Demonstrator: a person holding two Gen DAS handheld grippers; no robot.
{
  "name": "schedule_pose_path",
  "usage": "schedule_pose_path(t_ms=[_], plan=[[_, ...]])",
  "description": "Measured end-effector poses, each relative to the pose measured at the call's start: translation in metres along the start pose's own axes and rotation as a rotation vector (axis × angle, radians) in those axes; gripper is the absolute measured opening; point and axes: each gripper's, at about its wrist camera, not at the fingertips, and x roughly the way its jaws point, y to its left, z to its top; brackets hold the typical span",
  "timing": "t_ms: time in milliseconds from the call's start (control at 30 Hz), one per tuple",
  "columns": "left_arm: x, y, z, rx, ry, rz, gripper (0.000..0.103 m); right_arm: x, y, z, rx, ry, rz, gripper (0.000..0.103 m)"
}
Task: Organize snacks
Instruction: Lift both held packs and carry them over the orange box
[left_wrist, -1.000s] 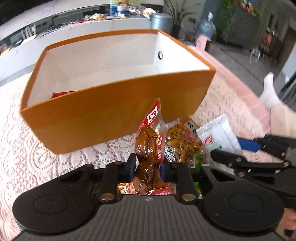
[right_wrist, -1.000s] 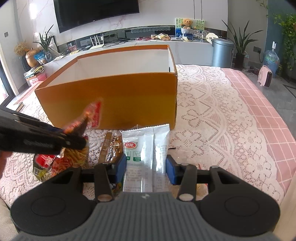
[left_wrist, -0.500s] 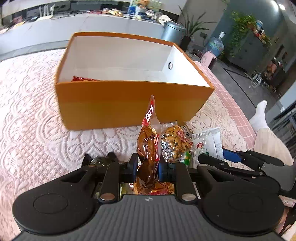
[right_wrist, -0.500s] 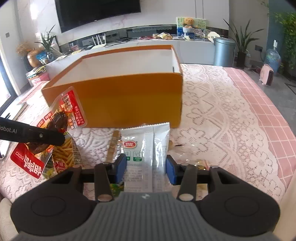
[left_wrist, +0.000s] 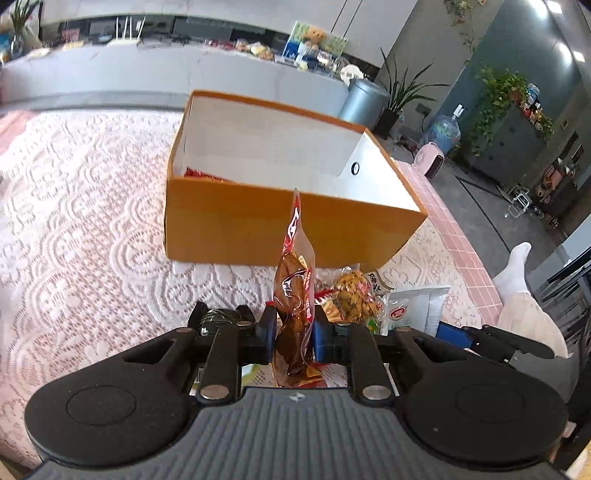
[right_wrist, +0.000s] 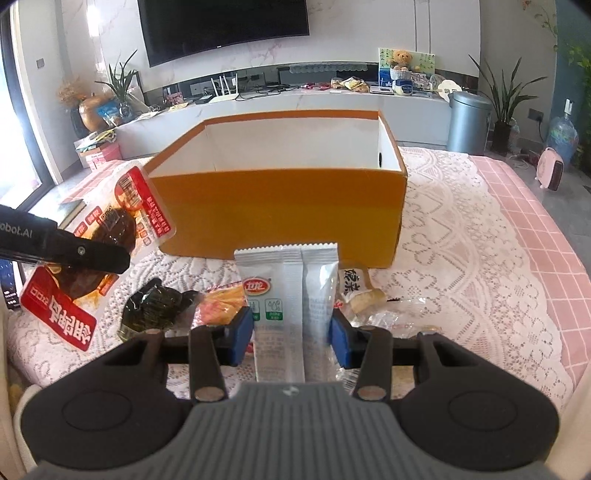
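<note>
An orange box (right_wrist: 280, 218) is set on the lace cloth (right_wrist: 461, 258), open-topped, with a red packet (left_wrist: 195, 172) seen inside. Before the box's near wall, a red-and-clear meat pouch (left_wrist: 293, 295) is held raised and clamped edge-on by the left gripper (left_wrist: 293, 341). A white sachet (right_wrist: 291, 295), nearer than the box, is bracketed by the right gripper (right_wrist: 291, 336); whether it is pinched cannot be told. Both packs are judged light, limp and slick, best taken across the flat middle or seam.
</note>
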Motion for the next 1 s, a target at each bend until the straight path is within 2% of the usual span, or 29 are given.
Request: schedule_pose_path(t_ms=[500, 800, 1000], plan=[[-0.022, -0.018, 0.006, 0.048, -0.091, -0.003, 0.020, -0.037, 0.010, 0.027, 0.015, -0.093, 0.018, 0.039], [-0.023, -0.028, 0.032, 0.086, -0.158, -0.010, 0.020, -0.045, 0.012, 0.066, -0.025, -0.169, 0.012, 0.038], [-0.018, -0.034, 0.053, 0.111, -0.198, 0.017, 0.020, -0.045, 0.017, 0.095, -0.058, -0.231, 0.008, 0.038]])
